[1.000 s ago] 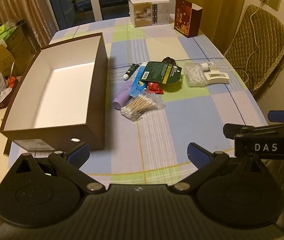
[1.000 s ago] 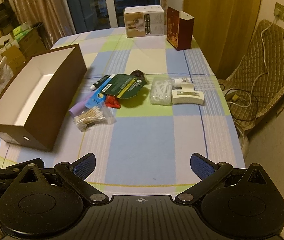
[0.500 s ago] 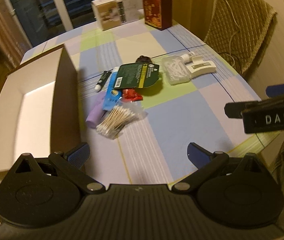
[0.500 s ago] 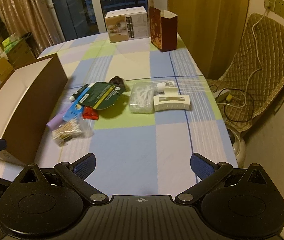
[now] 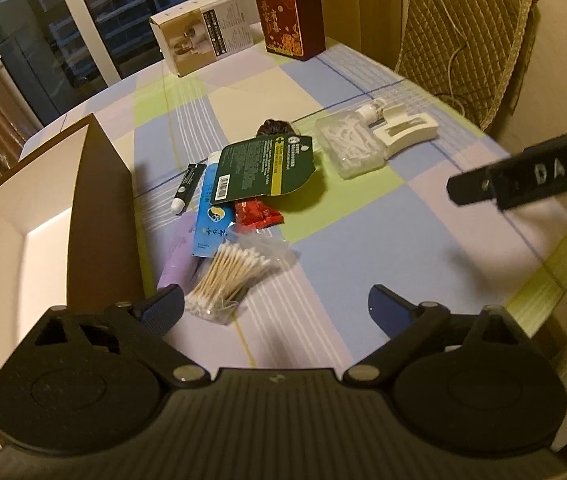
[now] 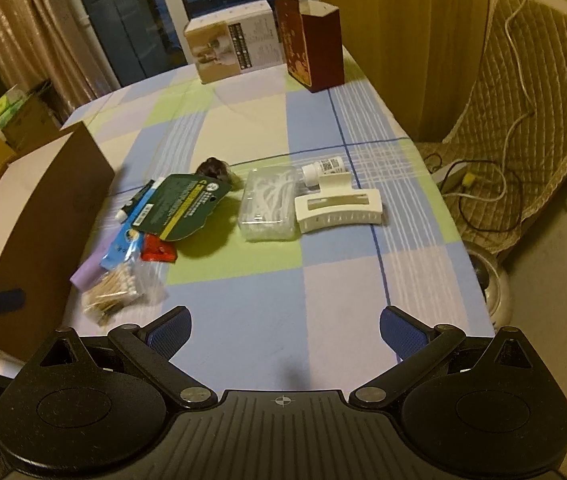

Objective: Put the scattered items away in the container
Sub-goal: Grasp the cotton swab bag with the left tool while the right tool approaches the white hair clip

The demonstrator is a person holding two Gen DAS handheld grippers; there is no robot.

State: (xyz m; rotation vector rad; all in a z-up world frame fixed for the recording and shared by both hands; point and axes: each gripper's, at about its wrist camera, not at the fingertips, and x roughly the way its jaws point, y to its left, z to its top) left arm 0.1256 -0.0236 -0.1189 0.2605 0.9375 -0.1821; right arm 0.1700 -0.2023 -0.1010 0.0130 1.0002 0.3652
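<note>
A brown box with a white inside (image 5: 43, 216) (image 6: 39, 204) stands at the table's left. Beside it lie a bag of cotton swabs (image 5: 231, 272) (image 6: 117, 290), a purple tube (image 5: 175, 256), a blue packet (image 5: 211, 220), a red wrapper (image 5: 255, 212), a dark green card (image 5: 263, 168) (image 6: 183, 204), a small black tube (image 5: 185, 188), a clear floss box (image 5: 349, 148) (image 6: 269, 204) and a white hair clip (image 5: 405, 132) (image 6: 337, 208). My left gripper (image 5: 275, 308) is open just short of the swabs. My right gripper (image 6: 285, 330) is open over bare cloth, nearer than the clip.
A white carton (image 5: 203, 36) and a dark red box (image 5: 289, 20) stand at the table's far end. A padded chair (image 6: 523, 120) with cables is off the right edge. A small white bottle (image 6: 321, 168) lies behind the clip. Cardboard boxes (image 6: 3, 128) sit on the floor at left.
Both grippers have moved forward and lower toward the scattered items, which now look larger. The left one has swung right, past the box's front edge. Both stayed open.
</note>
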